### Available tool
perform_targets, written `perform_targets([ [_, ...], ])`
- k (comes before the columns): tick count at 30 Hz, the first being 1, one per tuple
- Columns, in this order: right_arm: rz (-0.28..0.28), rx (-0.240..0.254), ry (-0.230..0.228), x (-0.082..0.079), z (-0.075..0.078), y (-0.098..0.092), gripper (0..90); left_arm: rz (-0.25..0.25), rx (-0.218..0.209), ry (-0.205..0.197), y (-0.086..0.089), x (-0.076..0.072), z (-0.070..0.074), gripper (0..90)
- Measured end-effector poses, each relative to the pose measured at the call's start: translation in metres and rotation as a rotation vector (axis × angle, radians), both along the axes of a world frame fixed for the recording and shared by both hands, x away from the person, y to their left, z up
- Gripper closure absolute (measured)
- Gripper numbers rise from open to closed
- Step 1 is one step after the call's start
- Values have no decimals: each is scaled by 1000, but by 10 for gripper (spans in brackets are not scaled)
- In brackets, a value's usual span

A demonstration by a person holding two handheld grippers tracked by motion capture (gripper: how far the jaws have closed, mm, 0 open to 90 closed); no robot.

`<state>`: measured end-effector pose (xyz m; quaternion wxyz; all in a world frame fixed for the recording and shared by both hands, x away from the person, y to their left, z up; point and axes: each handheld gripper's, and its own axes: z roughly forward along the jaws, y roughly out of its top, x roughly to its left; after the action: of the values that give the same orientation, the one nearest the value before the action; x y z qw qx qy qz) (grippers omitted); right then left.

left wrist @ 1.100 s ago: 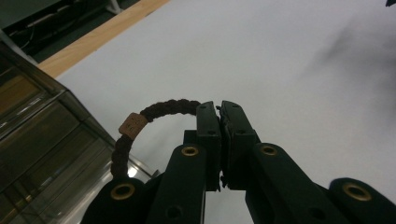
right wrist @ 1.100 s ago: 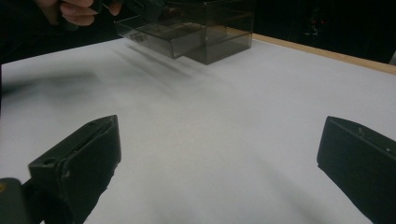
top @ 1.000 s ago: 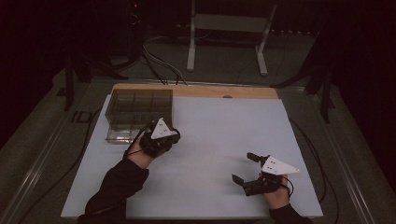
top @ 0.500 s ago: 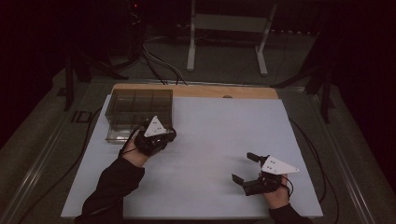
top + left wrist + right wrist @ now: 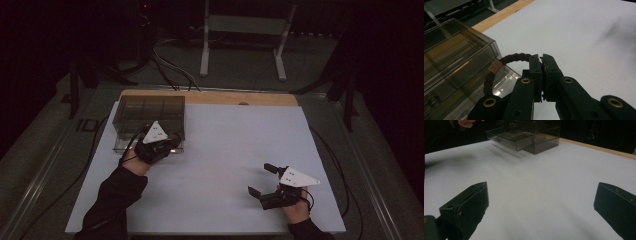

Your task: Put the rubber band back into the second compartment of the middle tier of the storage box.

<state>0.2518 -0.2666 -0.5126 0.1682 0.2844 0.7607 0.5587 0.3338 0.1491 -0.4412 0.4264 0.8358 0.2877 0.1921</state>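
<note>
- I see my left claw (image 5: 542, 58) pinched tight on a dark braided bracelet (image 5: 499, 68); its jaws meet with the cord clamped between their tips.
- The bracelet arcs out to the left of the jaws in the left claw view, curving down past a small tan tag on the braid.
- The bracelet hangs just beside the near corner of a smoky clear box (image 5: 456, 57); I cannot tell whether it touches the box wall.
- From the high view, my left claw (image 5: 170, 145) sits over the front edge of the box (image 5: 150, 107), at the far left of the white desk (image 5: 230, 145), where a drawer looks pulled out toward me.
- My right claw (image 5: 260, 180) rests low near the front right of the desk, well apart from the box, its jaws spread wide with nothing between them.
- In the right claw view, the two jaws stand far apart over bare desk (image 5: 544, 182), and the box (image 5: 534, 135) shows far off with its drawer open.
</note>
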Motion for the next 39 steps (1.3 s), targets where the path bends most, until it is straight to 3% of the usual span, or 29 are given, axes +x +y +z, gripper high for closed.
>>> perform_targets([
  [8,1,-5,-3,0,0,0,0,7,-12,3,11,4,-3,883],
  [26,4,-1,-3,0,0,1,0,70,-31,49,42,19,-18,882],
  [30,4,-3,-2,0,0,1,0,84,-33,43,49,21,-20,881],
  [39,4,-4,3,1,-1,1,0,98,-61,59,64,25,-28,881],
])
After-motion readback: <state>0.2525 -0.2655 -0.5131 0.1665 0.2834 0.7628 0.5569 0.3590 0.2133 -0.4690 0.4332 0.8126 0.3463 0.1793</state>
